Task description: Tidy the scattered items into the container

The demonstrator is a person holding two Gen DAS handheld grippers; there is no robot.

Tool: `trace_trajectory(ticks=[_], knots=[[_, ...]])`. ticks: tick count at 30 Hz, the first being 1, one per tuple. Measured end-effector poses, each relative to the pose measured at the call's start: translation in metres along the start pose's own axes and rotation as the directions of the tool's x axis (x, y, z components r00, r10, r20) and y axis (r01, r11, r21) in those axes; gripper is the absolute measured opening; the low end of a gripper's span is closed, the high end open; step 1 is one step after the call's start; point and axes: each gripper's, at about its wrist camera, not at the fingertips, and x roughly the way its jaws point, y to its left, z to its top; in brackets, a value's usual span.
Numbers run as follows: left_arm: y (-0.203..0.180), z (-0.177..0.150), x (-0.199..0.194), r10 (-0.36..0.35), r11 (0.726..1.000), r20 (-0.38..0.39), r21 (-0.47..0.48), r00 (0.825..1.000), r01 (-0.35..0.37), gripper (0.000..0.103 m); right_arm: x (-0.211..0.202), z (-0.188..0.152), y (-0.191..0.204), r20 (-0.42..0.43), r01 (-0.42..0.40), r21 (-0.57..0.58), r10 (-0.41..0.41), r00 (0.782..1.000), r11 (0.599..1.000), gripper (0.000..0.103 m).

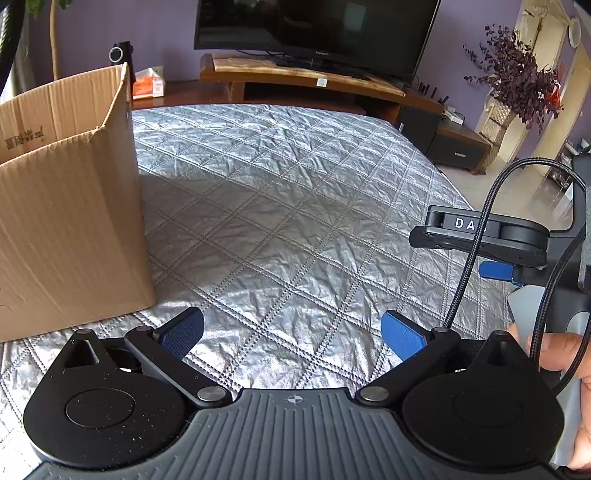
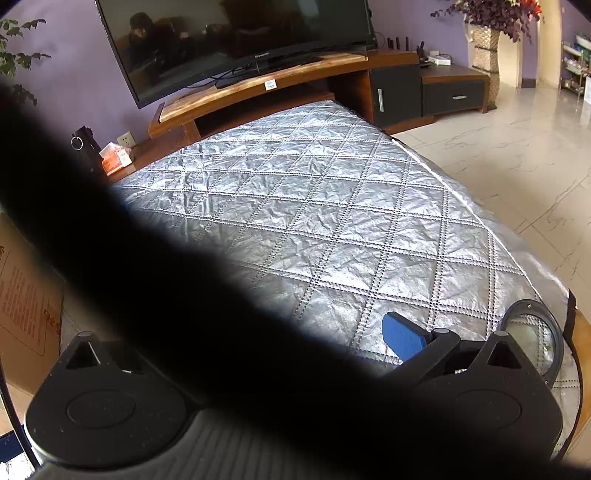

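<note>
An open brown cardboard box [image 1: 70, 206] stands on the silver quilted cover [image 1: 280, 206] at the left; its side also shows at the left edge of the right wrist view [image 2: 26, 295]. My left gripper [image 1: 291, 332] is open and empty, low over the cover just right of the box. My right gripper [image 1: 495, 269] shows from the side at the right, held by a hand. In the right wrist view a dark blurred band hides its left finger; only the right blue pad [image 2: 402, 338] shows. A round black-rimmed magnifying glass [image 2: 535, 339] lies on the cover by the right gripper.
A wooden TV stand [image 1: 310, 77] with a large TV [image 1: 314, 29] runs along the far end. A tissue box [image 1: 147, 85] and a small black device [image 1: 120, 55] sit at the back left. A vase of dried flowers [image 1: 513, 85] stands right. Tiled floor [image 2: 517, 155] lies beyond the cover's right edge.
</note>
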Motion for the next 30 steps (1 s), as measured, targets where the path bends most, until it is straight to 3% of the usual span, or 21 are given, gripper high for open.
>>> trace_trajectory(ticks=[30], knots=[[-0.0048, -0.0058, 0.0077, 0.023, 1.0, -0.025, 0.009, 0.999, -0.023, 0.102, 0.0021, -0.0016, 0.0073, -0.015, 0.003, -0.035, -0.004, 1.0, 0.999, 0.102]])
